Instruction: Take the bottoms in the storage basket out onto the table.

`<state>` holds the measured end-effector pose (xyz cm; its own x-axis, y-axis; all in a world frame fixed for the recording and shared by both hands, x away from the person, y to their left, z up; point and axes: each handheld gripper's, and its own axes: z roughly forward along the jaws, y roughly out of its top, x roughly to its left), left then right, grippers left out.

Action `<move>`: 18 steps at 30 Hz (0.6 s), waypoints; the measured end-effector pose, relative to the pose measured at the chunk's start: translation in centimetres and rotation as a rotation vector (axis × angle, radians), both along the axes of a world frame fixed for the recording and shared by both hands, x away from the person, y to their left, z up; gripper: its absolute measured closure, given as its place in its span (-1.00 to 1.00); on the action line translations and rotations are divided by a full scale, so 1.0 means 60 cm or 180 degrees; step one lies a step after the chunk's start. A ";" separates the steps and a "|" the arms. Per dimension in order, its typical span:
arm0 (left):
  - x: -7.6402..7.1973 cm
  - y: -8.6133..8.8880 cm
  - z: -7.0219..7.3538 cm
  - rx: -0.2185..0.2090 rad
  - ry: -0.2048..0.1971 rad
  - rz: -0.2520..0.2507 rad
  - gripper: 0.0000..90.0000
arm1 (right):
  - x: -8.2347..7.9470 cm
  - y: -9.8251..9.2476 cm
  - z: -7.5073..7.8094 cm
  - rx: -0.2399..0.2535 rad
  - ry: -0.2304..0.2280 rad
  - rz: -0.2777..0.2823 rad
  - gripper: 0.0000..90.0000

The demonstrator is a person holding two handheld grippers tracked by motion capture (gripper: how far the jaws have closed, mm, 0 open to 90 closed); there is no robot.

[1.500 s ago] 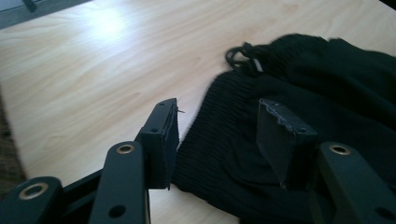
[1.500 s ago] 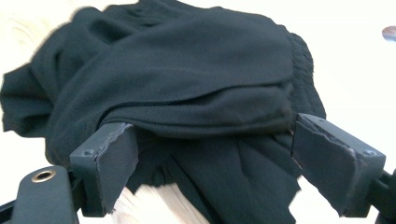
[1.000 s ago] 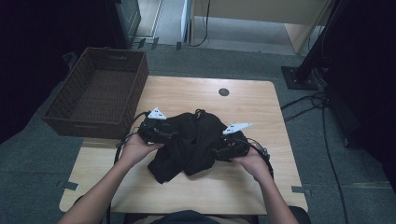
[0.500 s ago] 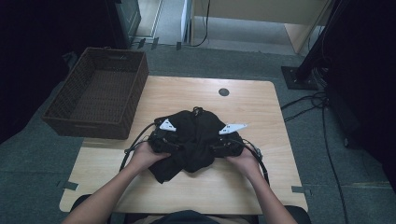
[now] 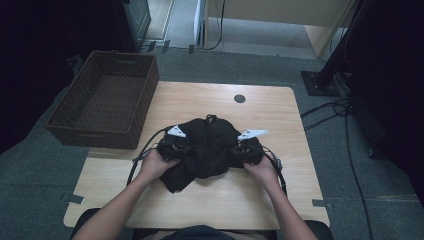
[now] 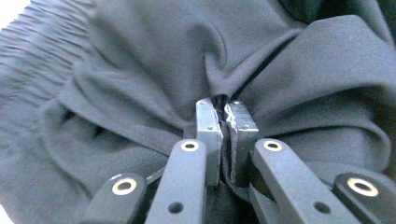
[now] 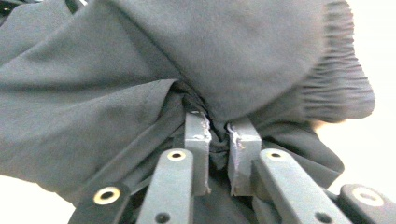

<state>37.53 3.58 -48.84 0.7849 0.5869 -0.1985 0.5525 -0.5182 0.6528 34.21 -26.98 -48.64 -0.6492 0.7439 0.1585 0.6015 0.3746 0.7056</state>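
Note:
A crumpled black garment [image 5: 207, 147] lies in the middle of the wooden table [image 5: 210, 100]. My left gripper [image 5: 175, 146] sits at its left side and my right gripper [image 5: 246, 149] at its right, each in a hand. Both pairs of jaws have just been closing. In the left gripper view the left gripper [image 6: 225, 106] pinches a fold of the black cloth [image 6: 154, 70], pads nearly together. In the right gripper view the right gripper [image 7: 217, 123] clamps a bunched fold of the cloth [image 7: 116, 70], near a gathered elastic band [image 7: 336, 88].
A dark wicker basket [image 5: 107, 97] stands off the table's left edge, on the floor side. A small black disc [image 5: 239, 98] is set into the table's far part. Cables [image 5: 345, 125] and a stand base [image 5: 320, 82] lie on the floor at the right.
Both grippers moved inward and down onto the garment and their jaws shut on the cloth. The garment has bunched up between the hands.

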 end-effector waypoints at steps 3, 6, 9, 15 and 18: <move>0.007 0.018 0.016 -0.0085 -0.0104 0.0149 0.93 | 0.007 -0.024 0.006 -0.0009 0.0009 -0.0092 0.84; 0.016 0.035 0.029 -0.0138 -0.0154 0.0241 0.93 | 0.012 -0.044 0.010 0.0013 0.0012 -0.0185 0.85; 0.025 0.046 0.032 -0.0089 -0.0195 0.0356 0.93 | 0.016 -0.061 0.013 -0.0043 0.0009 -0.0301 0.85; 0.036 0.047 0.025 -0.0187 -0.0079 0.0402 0.78 | 0.026 -0.082 0.005 0.0043 0.0140 -0.0439 0.59; 0.026 0.046 0.038 -0.0233 -0.0099 0.0358 0.55 | 0.020 -0.073 0.016 0.0136 0.0110 -0.0397 0.30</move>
<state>39.11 6.31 -46.54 0.7214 0.6565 -0.2205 0.5833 -0.4044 0.7044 35.42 -31.39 -47.69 -0.5457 0.8106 0.2125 0.6659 0.2654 0.6973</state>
